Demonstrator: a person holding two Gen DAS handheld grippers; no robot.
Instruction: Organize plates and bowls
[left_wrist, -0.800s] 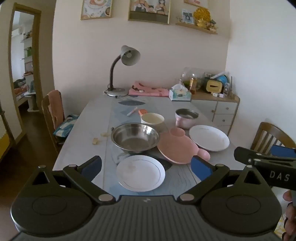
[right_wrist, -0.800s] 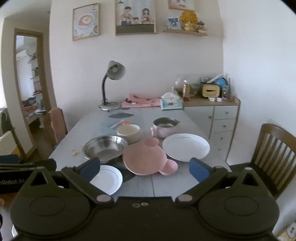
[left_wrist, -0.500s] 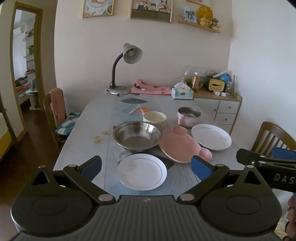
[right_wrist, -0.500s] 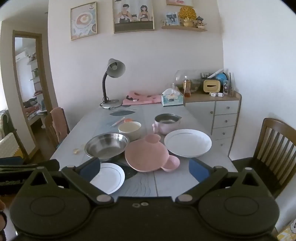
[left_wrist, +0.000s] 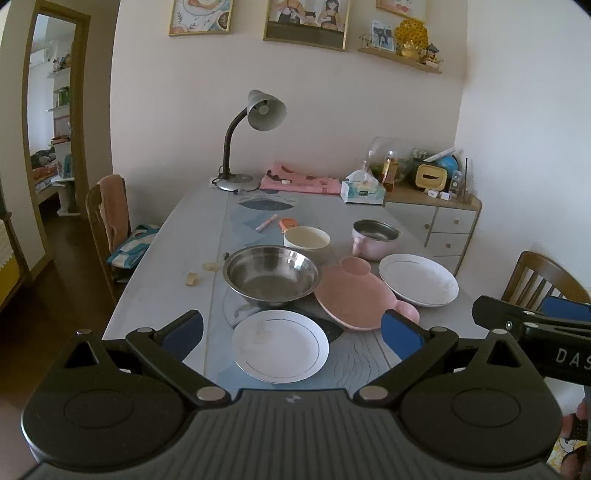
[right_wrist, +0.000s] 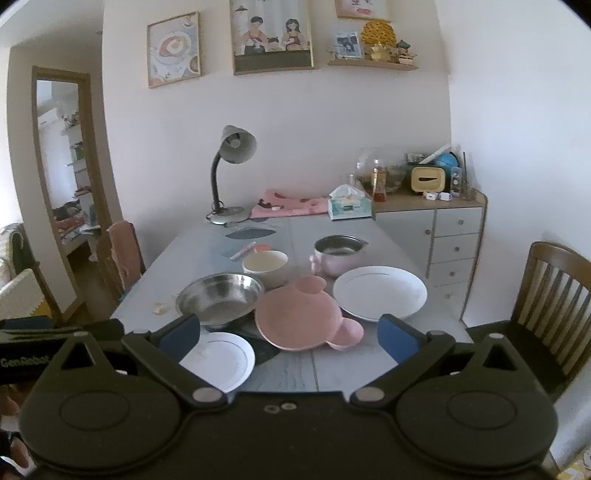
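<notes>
Left gripper (left_wrist: 291, 328) and right gripper (right_wrist: 288, 338) both spread wide, holding nothing, above near table (left_wrist: 155, 288) edge. Small white plate (left_wrist: 279, 345) nearest. Steel bowl (left_wrist: 271, 273) behind it. Pink eared plate (left_wrist: 356, 297) lies diagonally, ears toward far and near-right. Large white plate (left_wrist: 419, 278) right.

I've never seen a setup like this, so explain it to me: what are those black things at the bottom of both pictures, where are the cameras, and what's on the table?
There is no robot here. A person holds a two-finger gripper in each hand, and each carries a wide-angle camera looking along its fingers. One picture is from the left gripper, the other from the right gripper. Both are wide open and hold nothing.

On the grey table lie a small white plate, a steel bowl, a pink eared plate, a large white plate, a cream bowl and a pink pot.
</notes>
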